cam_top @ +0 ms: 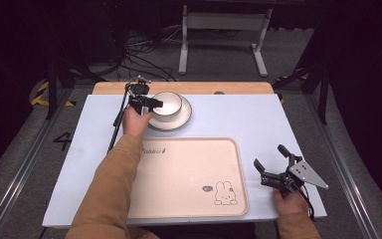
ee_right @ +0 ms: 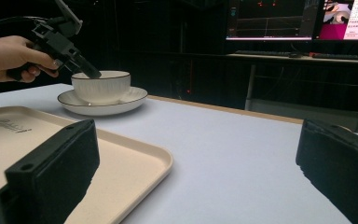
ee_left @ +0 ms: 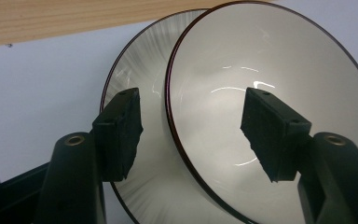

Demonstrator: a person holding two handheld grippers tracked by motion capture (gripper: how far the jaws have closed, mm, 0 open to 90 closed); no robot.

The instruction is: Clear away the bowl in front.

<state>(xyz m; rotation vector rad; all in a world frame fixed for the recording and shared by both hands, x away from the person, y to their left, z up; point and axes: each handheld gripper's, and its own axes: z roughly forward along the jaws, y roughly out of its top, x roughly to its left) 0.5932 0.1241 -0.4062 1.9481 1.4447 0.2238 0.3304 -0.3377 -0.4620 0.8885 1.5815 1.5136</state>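
Observation:
A white bowl (cam_top: 169, 101) with a dark rim stands on a matching plate (cam_top: 180, 119) at the back left of the table. My left gripper (cam_top: 155, 103) is open at the bowl's near-left rim. In the left gripper view, one finger (ee_left: 119, 130) hangs outside over the plate (ee_left: 135, 70) and the other inside the bowl (ee_left: 261, 60), so the open left gripper (ee_left: 191, 121) straddles the rim. My right gripper (cam_top: 270, 156) is open and holds nothing, right of a beige tray (cam_top: 189, 164). The right gripper view shows my right gripper (ee_right: 196, 158), the bowl (ee_right: 101, 86) and the left gripper (ee_right: 60, 39).
The beige tray (ee_right: 135, 158) with a rabbit drawing (cam_top: 224, 193) lies at the front middle of the white table (cam_top: 238, 119). A wooden strip (cam_top: 179, 87) runs along the table's far edge. Beyond it are cables (cam_top: 139, 55) on the floor and a white desk frame (cam_top: 224, 30).

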